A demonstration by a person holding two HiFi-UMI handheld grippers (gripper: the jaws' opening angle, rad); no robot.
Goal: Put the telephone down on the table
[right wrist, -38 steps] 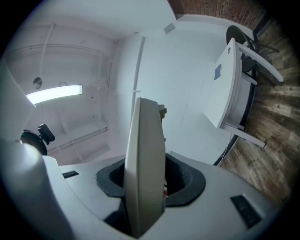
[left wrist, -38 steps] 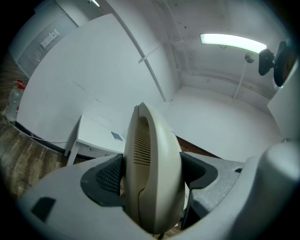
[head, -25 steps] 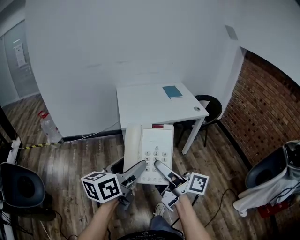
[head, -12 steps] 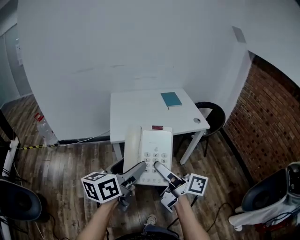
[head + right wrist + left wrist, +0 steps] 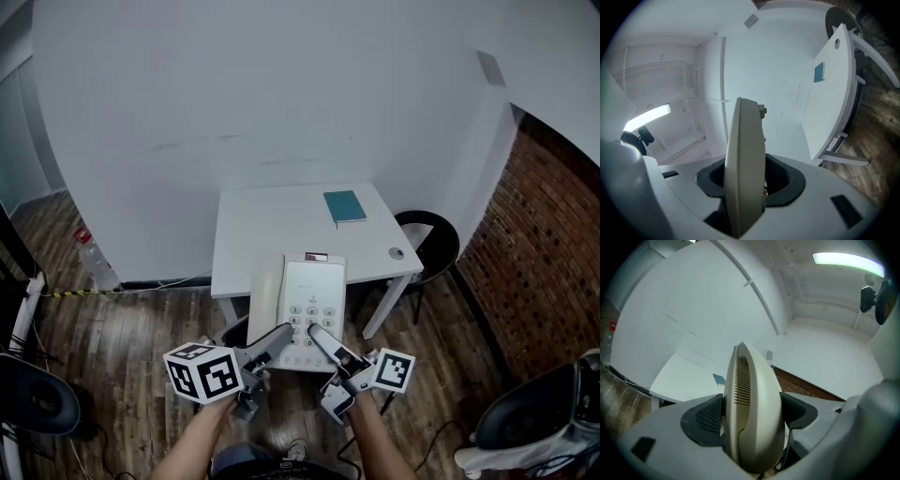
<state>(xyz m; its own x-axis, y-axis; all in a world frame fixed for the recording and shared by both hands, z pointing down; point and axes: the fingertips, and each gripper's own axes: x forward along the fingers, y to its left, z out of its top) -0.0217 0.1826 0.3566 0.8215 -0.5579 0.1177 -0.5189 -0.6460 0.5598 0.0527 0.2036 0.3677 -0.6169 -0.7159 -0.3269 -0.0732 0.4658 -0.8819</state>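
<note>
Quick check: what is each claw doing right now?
Left claw: closed on the telephone, at its handset side.
Right claw: closed on the telephone, at its keypad side.

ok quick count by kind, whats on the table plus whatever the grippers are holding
telephone: 1, clamped by left gripper and right gripper
teal book: 1, on the table
small round grey object: 1, on the table
total: 3
</note>
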